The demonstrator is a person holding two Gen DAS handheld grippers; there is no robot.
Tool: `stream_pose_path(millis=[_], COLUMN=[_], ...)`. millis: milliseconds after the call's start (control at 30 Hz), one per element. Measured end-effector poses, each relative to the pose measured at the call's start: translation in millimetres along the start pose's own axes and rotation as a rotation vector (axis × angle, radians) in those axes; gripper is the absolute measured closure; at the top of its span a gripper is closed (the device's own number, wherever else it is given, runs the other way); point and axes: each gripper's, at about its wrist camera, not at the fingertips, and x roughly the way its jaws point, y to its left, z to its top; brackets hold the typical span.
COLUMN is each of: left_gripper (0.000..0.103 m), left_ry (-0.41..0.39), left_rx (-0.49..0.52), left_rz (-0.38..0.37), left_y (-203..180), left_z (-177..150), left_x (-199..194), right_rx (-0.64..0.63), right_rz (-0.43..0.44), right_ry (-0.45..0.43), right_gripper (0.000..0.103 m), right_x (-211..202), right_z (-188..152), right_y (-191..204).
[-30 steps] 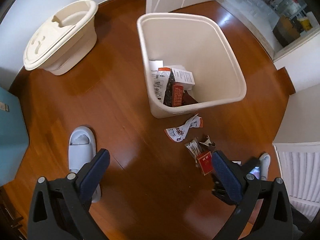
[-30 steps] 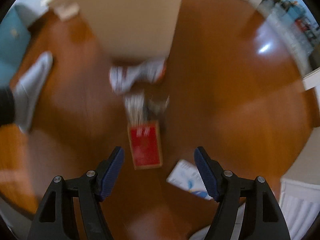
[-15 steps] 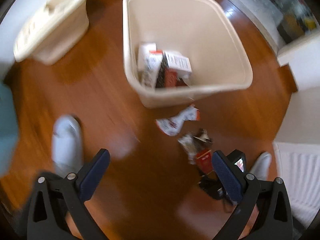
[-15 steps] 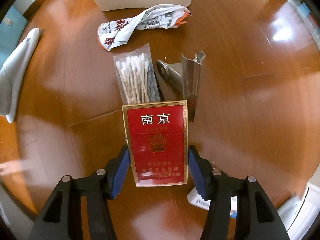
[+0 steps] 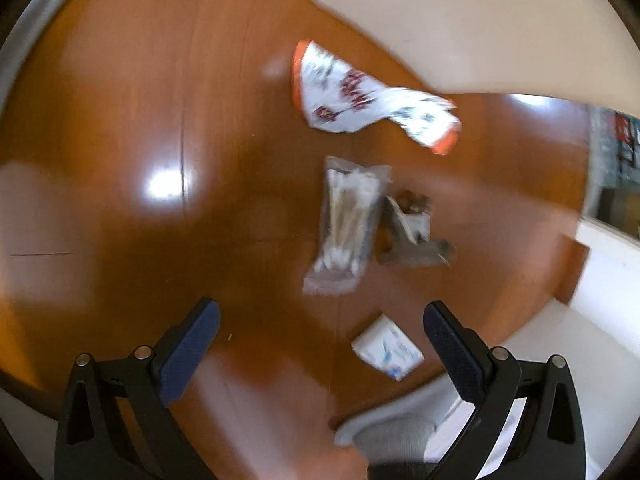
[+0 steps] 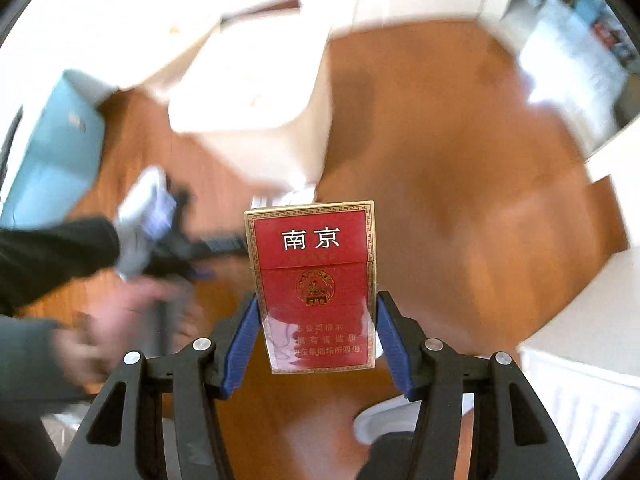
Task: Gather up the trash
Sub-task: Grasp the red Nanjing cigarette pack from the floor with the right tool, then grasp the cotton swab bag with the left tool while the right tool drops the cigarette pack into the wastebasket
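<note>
While clamped between right gripper (image 6: pixel 316 336) pads, red cigarette pack (image 6: pixel 314 280) upright, left gripper (image 5: pixel 320 344) spread wide, grasping nothing, above cotton swab bag (image 5: pixel 347 224) on wooden floor (image 5: pixel 120 120).

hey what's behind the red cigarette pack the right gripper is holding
Behind the red cigarette pack, shut in the right gripper, stands the blurred cream trash bin on the wood floor. The pack covers the bin's lower corner and the floor there.

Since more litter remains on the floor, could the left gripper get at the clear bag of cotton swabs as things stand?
Probably yes: the left gripper is open and empty, and the clear bag of cotton swabs lies uncovered on the wooden floor just ahead.
</note>
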Motion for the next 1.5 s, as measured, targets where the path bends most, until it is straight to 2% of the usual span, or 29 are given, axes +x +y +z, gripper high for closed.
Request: stream_pose_path(millis=[67, 133, 200, 267, 300, 367, 467, 500, 533, 567, 600, 633, 733, 800, 900, 967, 1067, 1167, 1300, 1500], left_gripper=[0.000, 0.000, 0.000, 0.000, 0.000, 0.000, 0.000, 0.001, 0.005, 0.021, 0.042, 0.047, 0.048, 0.076, 0.083, 0.084, 0.088, 0.091, 0.091, 0.092], left_ry=[-0.015, -0.031, -0.051, -0.042, -0.038, -0.050, -0.054, -0.081, -0.090, -0.108, -0.121, -0.121, -0.101, -0.080, -0.103, -0.085, -0.078, -0.086, -0.129, -0.297], left_rx=[0.016, 0.053, 0.065, 0.039, 0.019, -0.003, -0.015, -0.011, -0.005, 0.005, 0.019, 0.041, 0.067, 0.071, 0.090, 0.095, 0.053, 0.023, 0.076, 0.245], left_rz=[0.035, 0.062, 0.084, 0.098, 0.106, 0.122, 0.123, 0.119, 0.108, 0.123, 0.137, 0.146, 0.122, 0.082, 0.069, 0.034, 0.001, -0.043, -0.110, -0.266], left_y=[-6.1, -15.7, -23.3, -24.5, -23.7, -21.9, -19.6, -21.2, -22.6, -24.3, -26.5, -29.2, -34.0, -35.3, -35.9, -35.0, -25.7, -13.2, -13.8, -62.2], left_z=[4.9, 11.1, 16.4, 19.3, 19.5, 20.2, 24.6, 26.0, 27.5, 27.8, 28.3, 29.0, 36.0, 41.1, 41.8, 40.5, 44.3, 39.8, 16.6, -26.7], left_x=[15.0, 26.8, 36.2, 45.6, 49.9, 54.4, 64.8, 62.5, 60.3, 56.2, 53.4, 52.4, 53.6, 51.5, 39.8, 37.6, 32.3, 16.9, -33.6, -162.1], right_rx=[0.075, 0.122, 0.093, 0.086, 0.123, 0.151, 0.156, 0.167, 0.168, 0.163, 0.161, 0.163, 0.174, 0.171, 0.159, 0.163, 0.180, 0.168, 0.172, 0.189], right_rz=[0.009, 0.041, 0.066, 0.047, 0.082, 0.117, 0.114, 0.116, 0.112, 0.105, 0.101, 0.103, 0.109, 0.111, 0.097, 0.092, 0.089, 0.079, 0.068, 0.068], right_ry=[-0.092, -0.068, -0.059, -0.021, -0.003, -0.012, -0.045, -0.054, -0.060, -0.062, -0.058, -0.053, -0.037, -0.038, -0.051, -0.056, -0.059, -0.065, -0.062, -0.119], right_gripper=[0.043, 0.043, 0.043, 0.043, 0.043, 0.043, 0.043, 0.043, 0.043, 0.043, 0.043, 0.043, 0.043, 0.043, 0.043, 0.043, 0.043, 0.043, 0.043, 0.043], right_x=[-14.0, -8.6, -3.5, 5.4, 11.0, 13.5, 5.2, 1.1, -0.5, -1.4, -0.2, 1.2, 4.7, 4.8, 1.7, 0.2, 0.3, -0.6, 1.2, -11.7], right_z=[-6.0, -1.5, 1.2, 4.1, 3.4, 3.5, 0.5, -6.0, -6.4, -7.6, -9.0, -10.3, -13.1, -11.8, -10.3, -11.4, -10.3, -9.4, -8.3, 0.9], right_y=[-16.3, -26.6, -29.2, -33.9, -37.1, -41.5, -44.9, -45.4, -45.7, -45.5, -45.8, -45.7, -47.8, -47.8, -47.0, -48.9, -50.2, -47.8, -50.6, -47.5])
